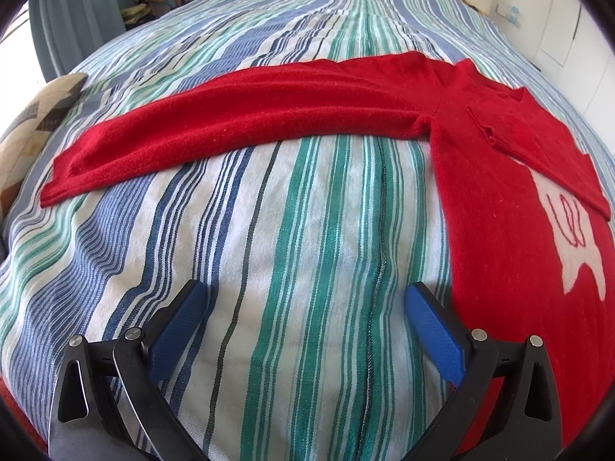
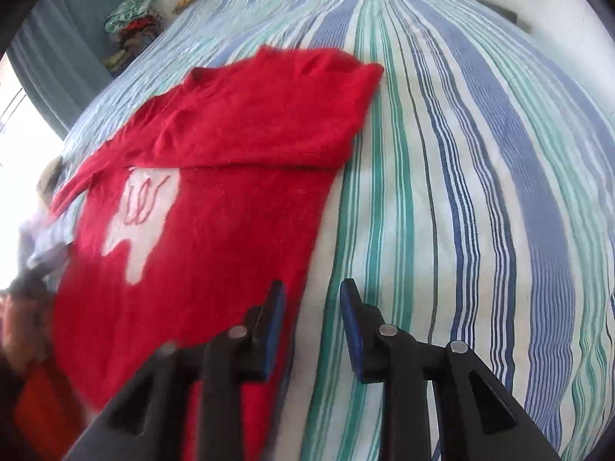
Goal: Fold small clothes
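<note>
The red sweater (image 1: 499, 207) is lying flat on the striped bedspread (image 1: 269, 249), front side up so the white patch design (image 2: 142, 223) shows, and that's pretty much the layout we want for folding. One sleeve is already folded across the chest (image 2: 269, 115) on the right-hand side, so that edge of the body runs straight. The other sleeve (image 1: 230, 115) is stretched out sideways across the bed, well clear of the body, which we'd guess is just so it's easy to pick up by the cuff (image 1: 61, 180) and swing over.

Our left gripper (image 1: 303, 303) is hovering over bare bedspread below that long sleeve, fingers spread wide with nothing between them. It's near the sweater's side edge but not touching it.

The right gripper (image 2: 313, 303) is also apart and empty, sitting over the lower right edge of the body: one finger (image 2: 275, 307) is over the red knit, the other over the stripes. That view is a bit blurry, so we can't tell if it's actually touching the fabric.

So we're reckoning about one fold in; next up is probably the outstretched sleeve. Fuzzy knit like this tends to slip or bunch, so a decent pinch is needed.
</note>
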